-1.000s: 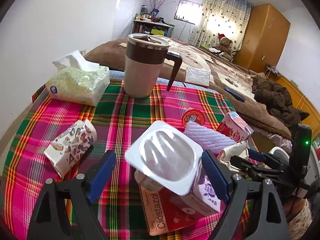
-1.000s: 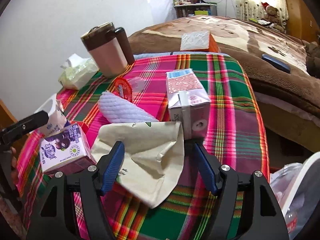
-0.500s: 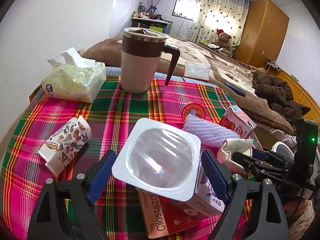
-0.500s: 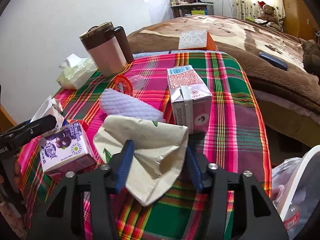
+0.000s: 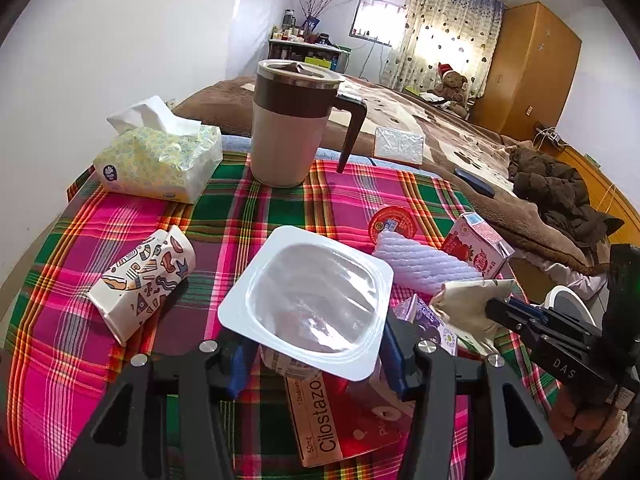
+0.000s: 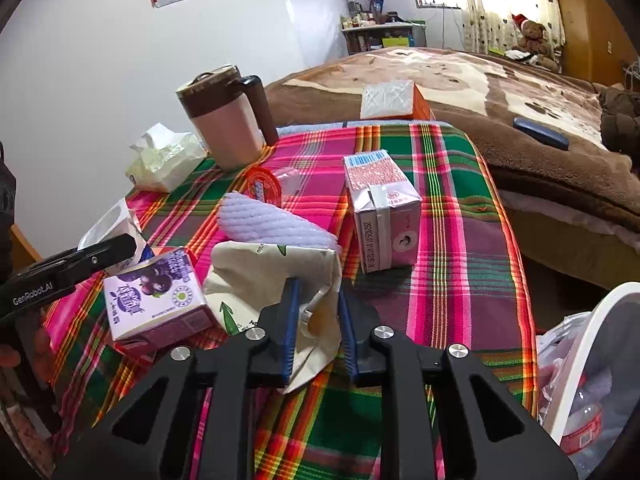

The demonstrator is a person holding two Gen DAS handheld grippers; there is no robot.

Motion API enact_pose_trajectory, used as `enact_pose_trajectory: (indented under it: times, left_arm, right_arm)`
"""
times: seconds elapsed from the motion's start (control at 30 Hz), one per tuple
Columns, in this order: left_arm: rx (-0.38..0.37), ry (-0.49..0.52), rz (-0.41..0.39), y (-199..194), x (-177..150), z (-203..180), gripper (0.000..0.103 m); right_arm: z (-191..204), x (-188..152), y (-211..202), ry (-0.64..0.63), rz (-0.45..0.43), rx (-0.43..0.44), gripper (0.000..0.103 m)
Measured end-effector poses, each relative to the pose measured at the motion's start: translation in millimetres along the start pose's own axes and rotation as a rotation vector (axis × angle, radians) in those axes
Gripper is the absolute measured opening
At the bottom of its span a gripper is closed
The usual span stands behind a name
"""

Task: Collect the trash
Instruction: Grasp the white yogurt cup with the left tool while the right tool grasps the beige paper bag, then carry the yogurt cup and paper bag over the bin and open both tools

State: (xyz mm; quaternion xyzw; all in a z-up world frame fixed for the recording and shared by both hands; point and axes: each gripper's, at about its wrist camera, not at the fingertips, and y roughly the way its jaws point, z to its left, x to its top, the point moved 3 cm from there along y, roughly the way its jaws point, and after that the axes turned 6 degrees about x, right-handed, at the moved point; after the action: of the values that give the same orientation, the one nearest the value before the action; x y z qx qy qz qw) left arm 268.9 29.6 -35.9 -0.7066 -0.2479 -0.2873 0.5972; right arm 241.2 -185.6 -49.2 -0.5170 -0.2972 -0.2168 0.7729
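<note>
Left gripper (image 5: 316, 356) has just been closing its jaws around the white plastic cup (image 5: 308, 300); the blue pads sit at the cup's sides under its wide rim, contact looks made but the rim hides it. The cup stands near the front of the plaid tablecloth (image 5: 132, 216), on top of a red medicine box (image 5: 320, 420) and against a purple juice carton (image 5: 428, 320). Right gripper (image 6: 318, 332) has just been closing too: jaws narrow, pinching a fold of the beige paper bag (image 6: 256, 280), which lies crumpled between the purple carton (image 6: 152, 296) and the pink milk carton (image 6: 384, 216). White foam sleeve (image 6: 272, 224) touches the bag's far edge, red-lidded cup (image 6: 262, 186) just behind it. Patterned paper cup (image 5: 140, 272) lies on its side left of the white cup, with bare cloth around it. Back edge of the cloth is taken by the tissue pack (image 5: 156, 160) and the lidded mug (image 5: 292, 128). Right part of the cloth beyond the pink carton is bare up to the edge. Past that edge, low right, a white bin (image 6: 592, 356) with a plastic liner holds a bottle. Bed (image 6: 480, 92) runs behind the table.
</note>
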Motion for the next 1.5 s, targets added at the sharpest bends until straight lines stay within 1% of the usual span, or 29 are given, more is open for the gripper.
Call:
enact_pose_trajectory:
  times: [0.27, 0.47, 0.57, 0.83, 0.9, 1.0, 1.2, 1.5]
  left_arm:
    - [0.008, 0.003, -0.025, -15, -2, -3, 0.055]
    - [0.011, 0.003, -0.046, -28, -4, -5, 0.055]
    - [0.014, 0.019, -0.062, -35, -5, -11, 0.055]
    - [0.007, 0.016, -0.072, -45, -10, -19, 0.054]
    - [0.017, 0.018, -0.096, -53, -11, -21, 0.054]
    - [0.012, 0.028, -0.109, -61, -12, -26, 0.054]
    - [-0.018, 0.056, -0.129, -75, -15, -48, 0.054]
    - [-0.087, 0.119, -0.142, -88, -22, -95, 0.054]
  right_arm:
    - [8, -1, -11, -0.024, -0.03, -0.001, 0.013]
    - [14, -3, -25, -0.044, -0.072, -0.023, 0.01]
    - [14, -4, -32, -0.04, -0.093, -0.026, 0.009]
    - [10, -8, -51, -0.024, -0.131, -0.038, 0.008]
    - [9, -9, -57, -0.016, -0.147, -0.037, 0.008]
    - [6, -8, -64, -0.004, -0.165, -0.036, 0.008]
    - [0, -11, -83, 0.012, -0.205, -0.038, 0.008]
    - [-19, -16, -115, 0.046, -0.264, -0.083, 0.008]
